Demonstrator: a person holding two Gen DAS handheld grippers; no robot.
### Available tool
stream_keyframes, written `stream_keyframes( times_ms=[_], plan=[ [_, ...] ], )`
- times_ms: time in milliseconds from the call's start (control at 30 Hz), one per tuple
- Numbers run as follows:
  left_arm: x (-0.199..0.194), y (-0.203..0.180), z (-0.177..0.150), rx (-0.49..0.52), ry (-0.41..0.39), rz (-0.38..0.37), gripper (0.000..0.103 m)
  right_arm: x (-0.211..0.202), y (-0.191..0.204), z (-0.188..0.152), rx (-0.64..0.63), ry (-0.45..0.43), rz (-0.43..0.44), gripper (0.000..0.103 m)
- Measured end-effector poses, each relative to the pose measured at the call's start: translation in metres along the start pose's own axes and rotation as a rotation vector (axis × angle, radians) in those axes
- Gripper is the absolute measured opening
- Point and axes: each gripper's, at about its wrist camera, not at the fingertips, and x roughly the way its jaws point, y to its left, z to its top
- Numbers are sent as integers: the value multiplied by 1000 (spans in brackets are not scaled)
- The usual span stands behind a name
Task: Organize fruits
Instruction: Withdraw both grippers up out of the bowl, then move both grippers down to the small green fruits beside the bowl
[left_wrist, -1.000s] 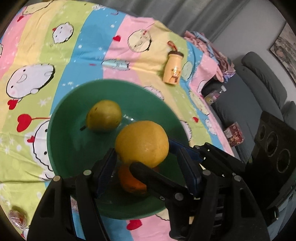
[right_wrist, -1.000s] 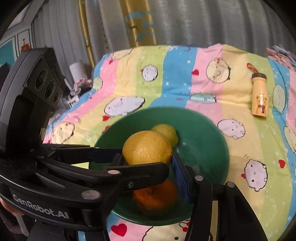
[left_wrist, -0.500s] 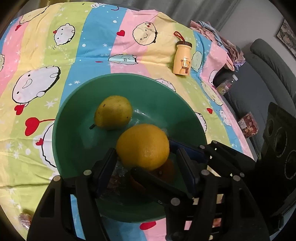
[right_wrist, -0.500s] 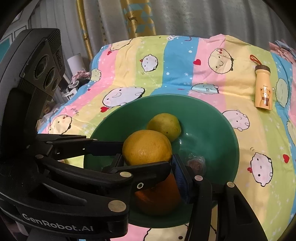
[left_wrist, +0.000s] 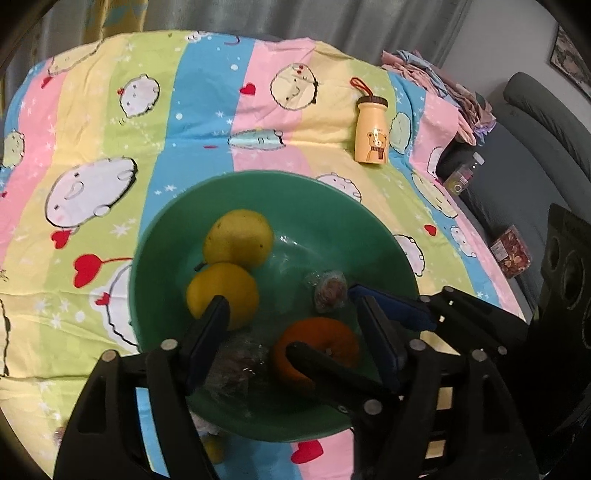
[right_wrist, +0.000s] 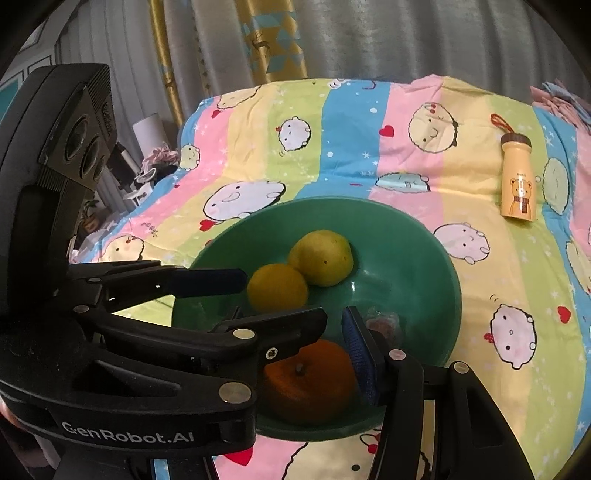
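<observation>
A green bowl on the striped cloth holds a yellow-green pear, a yellow citrus fruit touching it, an orange and two clear-wrapped sweets. My left gripper hangs over the bowl with its jaws opening. Nothing is gripped; its left pad stands just in front of the yellow fruit. My right gripper reaches in from the right, open, with its blue pad beside the orange. The left gripper's fingers hide its other finger.
A yellow bear-print bottle lies on the cloth beyond the bowl. A grey sofa with a small box stands off the right edge. Curtains hang behind. Something small and yellow lies by the bowl's near rim.
The yellow fruit, held between the left jaws before, now lies in the bowl against the pear. The left jaws have spread. The wrapped sweets have come into view.
</observation>
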Motion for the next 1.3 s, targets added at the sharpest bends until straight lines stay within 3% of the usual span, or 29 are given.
stream_keyframes(
  times_ms=[300,500,667,800,1033,1300],
  plan=[
    [-42,8,-15,-15,-82,-1,103,-32,19,-2,-42,-61,42,78],
    [-76,39,-29,-118,-121,-2,103,-51,34,-6,-30,-67,139,79],
    [-106,69,-52,-215,-162,12,103,-65,36,-15,-15,-88,127,79],
    [-128,88,-89,-268,-197,37,103,-70,32,-29,-3,-78,101,78],
    [-126,85,-154,-248,-145,122,102,-68,23,-60,47,-23,74,78],
    [-105,51,-171,-101,-82,130,101,-41,36,-77,2,69,59,78]
  ],
)
